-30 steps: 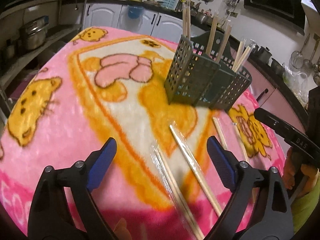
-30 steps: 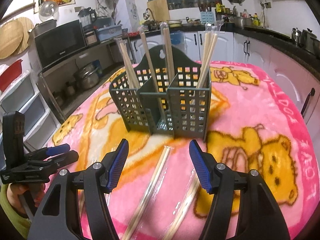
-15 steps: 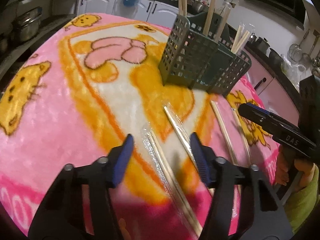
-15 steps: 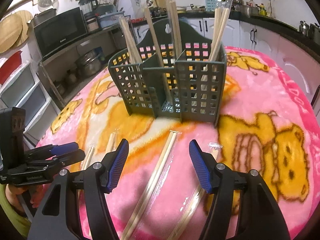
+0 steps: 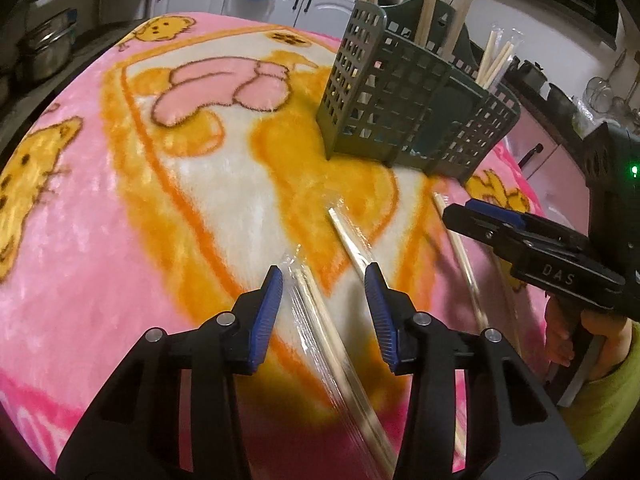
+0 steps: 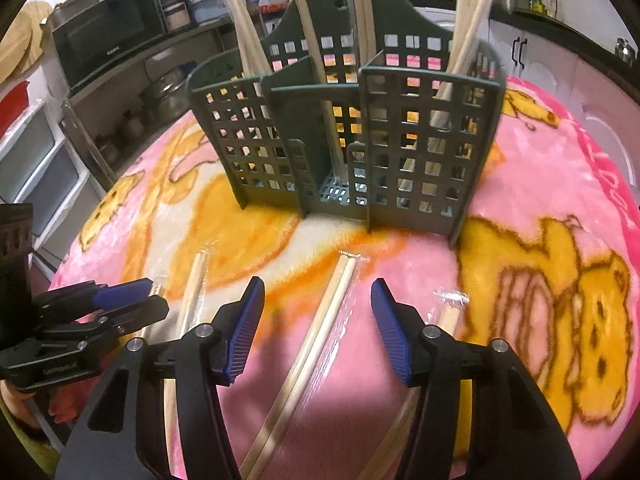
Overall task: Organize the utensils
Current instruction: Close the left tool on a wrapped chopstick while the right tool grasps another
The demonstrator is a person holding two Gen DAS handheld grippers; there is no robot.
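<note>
Closing tongs (image 6: pixel 318 308) astride wrapped chopsticks (image 6: pixel 320 320)

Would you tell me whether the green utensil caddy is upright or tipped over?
Upright: the caddy stands on its base on the blanket, chopsticks poking out above.

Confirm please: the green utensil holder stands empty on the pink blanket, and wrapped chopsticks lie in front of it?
Not quite. The green utensil holder is not empty: several chopsticks already stand in its compartments, as the right wrist view shows. It does stand on the pink blanket, with wrapped chopsticks lying in front.

Pink cartoon blanket (image 5: pixel 100 208) under green caddy (image 6: pixel 400 152) and wrapped chopsticks (image 6: pixel 320 320).
</note>
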